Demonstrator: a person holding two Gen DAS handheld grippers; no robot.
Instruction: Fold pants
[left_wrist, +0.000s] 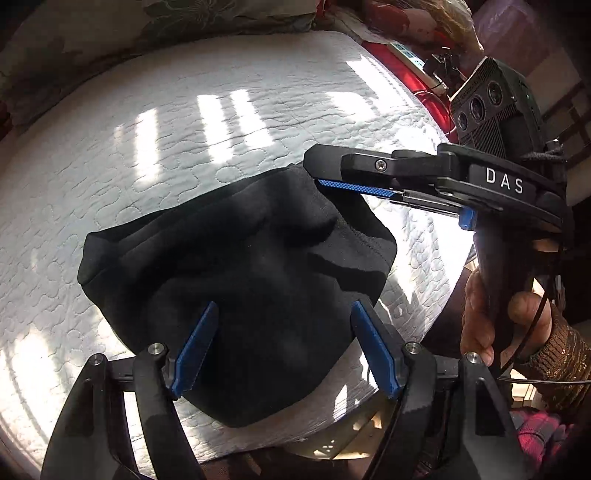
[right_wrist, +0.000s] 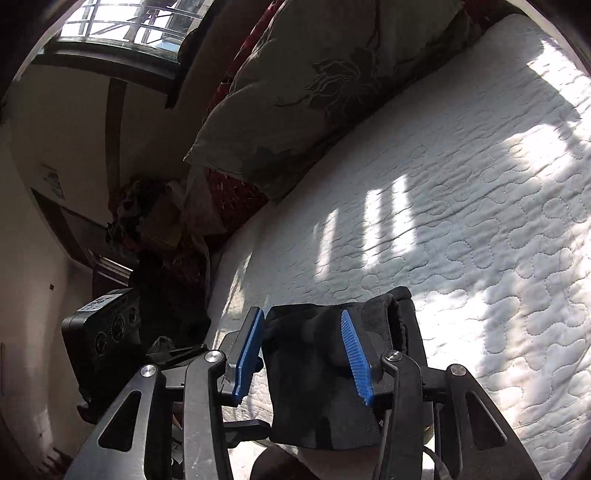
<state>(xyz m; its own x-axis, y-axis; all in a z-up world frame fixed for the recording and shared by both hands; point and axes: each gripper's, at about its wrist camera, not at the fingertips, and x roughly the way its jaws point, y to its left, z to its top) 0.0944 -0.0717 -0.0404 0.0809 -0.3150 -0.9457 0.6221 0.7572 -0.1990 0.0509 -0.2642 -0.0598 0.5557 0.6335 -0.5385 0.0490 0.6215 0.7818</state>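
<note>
The black pants (left_wrist: 236, 291) are folded down into a chunky, rumpled bundle lying on the white quilted bedding, filling the centre and lower middle of the left wrist frame, hem stitching at its right edge.

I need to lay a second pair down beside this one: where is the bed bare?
The white quilted mattress is bare between the black pants and the floral pillow, and also to the pants' left. Crowded: the near edge, where the left gripper hangs over the pants and the right gripper meets their far corner.
</note>
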